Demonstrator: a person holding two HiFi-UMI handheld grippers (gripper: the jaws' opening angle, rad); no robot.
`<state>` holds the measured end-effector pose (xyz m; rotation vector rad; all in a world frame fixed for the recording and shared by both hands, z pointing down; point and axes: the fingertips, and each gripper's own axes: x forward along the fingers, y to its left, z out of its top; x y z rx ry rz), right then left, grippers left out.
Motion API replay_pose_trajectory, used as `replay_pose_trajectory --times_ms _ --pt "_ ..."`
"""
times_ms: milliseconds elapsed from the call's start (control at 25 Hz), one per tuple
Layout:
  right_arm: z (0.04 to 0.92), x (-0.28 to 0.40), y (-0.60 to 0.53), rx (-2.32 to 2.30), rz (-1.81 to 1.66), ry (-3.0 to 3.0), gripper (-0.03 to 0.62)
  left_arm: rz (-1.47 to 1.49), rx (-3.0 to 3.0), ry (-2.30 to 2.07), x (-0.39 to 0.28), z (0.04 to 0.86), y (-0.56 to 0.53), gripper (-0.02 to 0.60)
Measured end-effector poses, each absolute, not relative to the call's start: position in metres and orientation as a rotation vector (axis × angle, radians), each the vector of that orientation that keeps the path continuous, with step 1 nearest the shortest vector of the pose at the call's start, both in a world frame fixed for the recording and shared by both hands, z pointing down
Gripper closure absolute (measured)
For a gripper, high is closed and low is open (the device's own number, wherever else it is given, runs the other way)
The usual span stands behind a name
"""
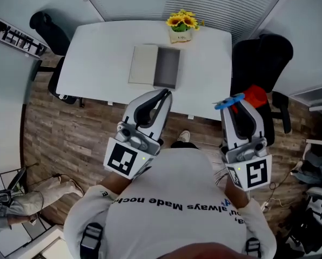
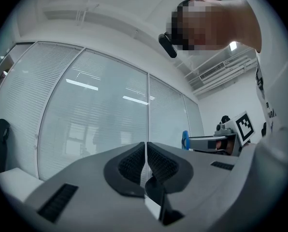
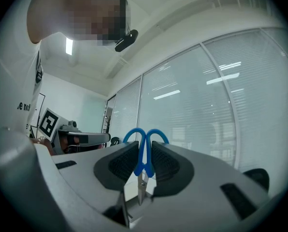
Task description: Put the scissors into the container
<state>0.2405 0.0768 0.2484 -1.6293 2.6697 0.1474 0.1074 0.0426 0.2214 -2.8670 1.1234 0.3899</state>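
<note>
Scissors (image 3: 143,159) in right tongs (image 3: 144,148), container (image 1: 167,67) — well apart

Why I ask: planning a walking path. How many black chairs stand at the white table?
2: the left chair at the table's left end, the right chair at its right end. Others may lie out of view.

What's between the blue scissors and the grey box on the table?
Nothing, only bare white table lies between the scissors and the box. The head view shows it.

White table (image 1: 96,63) bears open container (image 1: 166,68) and sunflowers (image 1: 182,21)
</note>
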Motion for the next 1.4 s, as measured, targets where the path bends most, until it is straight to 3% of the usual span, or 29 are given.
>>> replay_pose_trajectory --times_ms 520,1400 --pt "0.25 0.259 0.025 -1.536 0.14 2.735 0.501 0.349 -2.818 1.252 0.117 0.225 0.001 0.551" --pt "0.261 0.206 -0.055 -1.581 0.131 2.77 0.5 0.37 -2.837 1.198 0.06 0.227 -0.077 0.551"
